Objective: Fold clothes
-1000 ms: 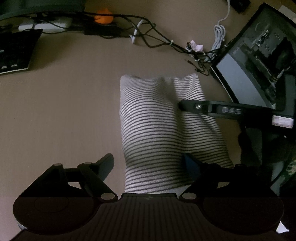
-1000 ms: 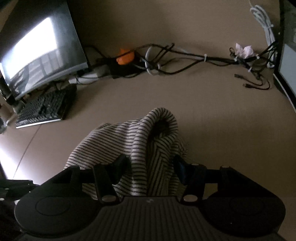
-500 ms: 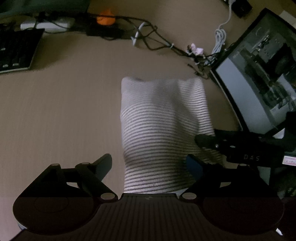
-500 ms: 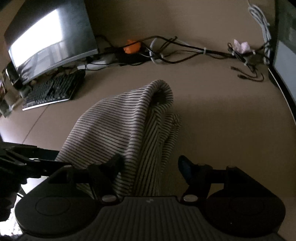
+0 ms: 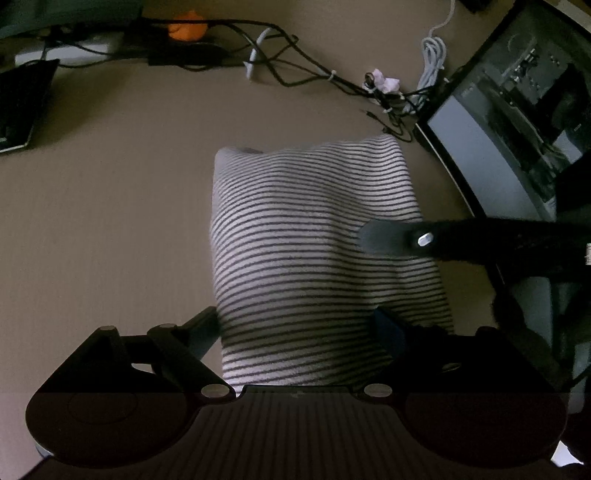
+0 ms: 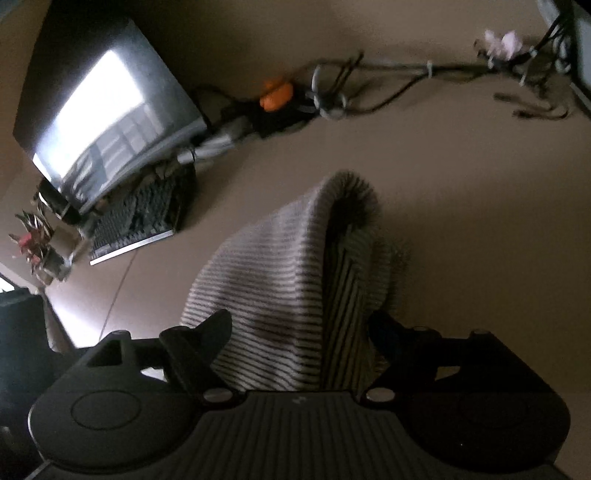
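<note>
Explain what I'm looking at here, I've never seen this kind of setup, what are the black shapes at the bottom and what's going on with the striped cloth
The black shapes are hand-held grippers, one in each of a person's hands; no robot arm is involved. Each carries a fisheye camera looking forward along its two fingers, so each picture is one gripper's own view.

In the left wrist view, the left gripper has its jaws spread wide on either side of a striped garment, which lies folded on a tan table. The dark bar coming in from the right is the right gripper, over the cloth.

The right wrist view shows the right gripper's own jaws, also spread, around the same garment. Neither visibly pinches it.

Farther back are a keyboard, monitors, tangled cables and something orange.
</note>
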